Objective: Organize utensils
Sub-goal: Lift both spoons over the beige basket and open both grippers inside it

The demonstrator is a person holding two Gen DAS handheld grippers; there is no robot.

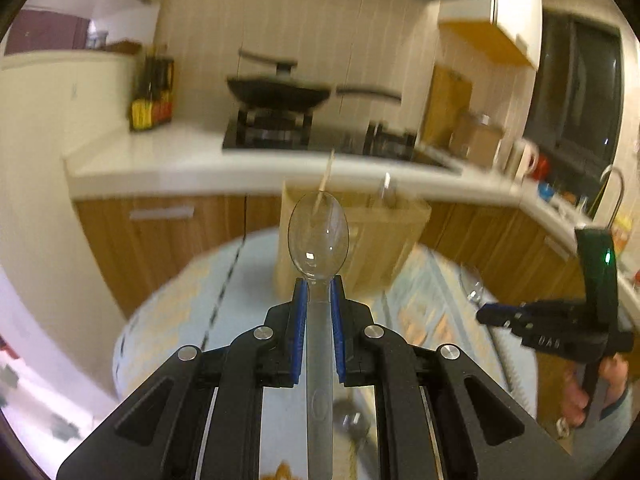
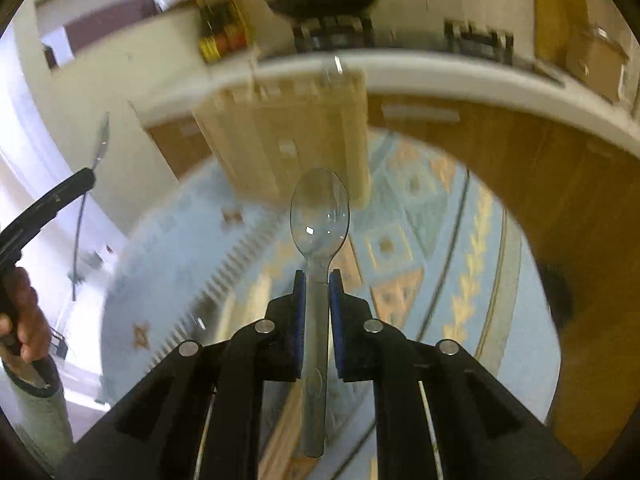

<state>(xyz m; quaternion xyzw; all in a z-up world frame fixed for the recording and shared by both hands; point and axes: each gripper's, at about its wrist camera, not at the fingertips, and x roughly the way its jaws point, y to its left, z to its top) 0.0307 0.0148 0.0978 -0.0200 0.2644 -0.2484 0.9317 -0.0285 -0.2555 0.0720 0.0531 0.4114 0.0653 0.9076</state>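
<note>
The wooden utensil box [image 1: 356,236] stands on the patterned tablecloth [image 1: 180,312] of a round table, and everything is placed from it. To its left in the left wrist view, the cloth runs bare out to the table's curved edge, with floor beyond. In front of the box, the left gripper [image 1: 319,292] has its blue pads [image 1: 301,320] closed on the handle of a clear plastic spoon [image 1: 319,236], whose bowl sits raised in front of the box's face. A thin wooden stick [image 1: 326,178] and a clear utensil [image 1: 385,190] stand up out of the box top. To the right of the box, the other gripper [image 1: 486,314] hovers above the cloth near the table's right edge. The right wrist view shows more: the right gripper [image 2: 318,284] is likewise closed on a second clear spoon [image 2: 319,212], its bowl below the utensil box [image 2: 288,140], with open cloth [image 2: 420,216] on either side. Far left of the box there, the left gripper's arm [image 2: 48,204] shows side-on with its spoon tip [image 2: 102,144] sticking upward, well apart from the box. Both views are motion-blurred.
</note>
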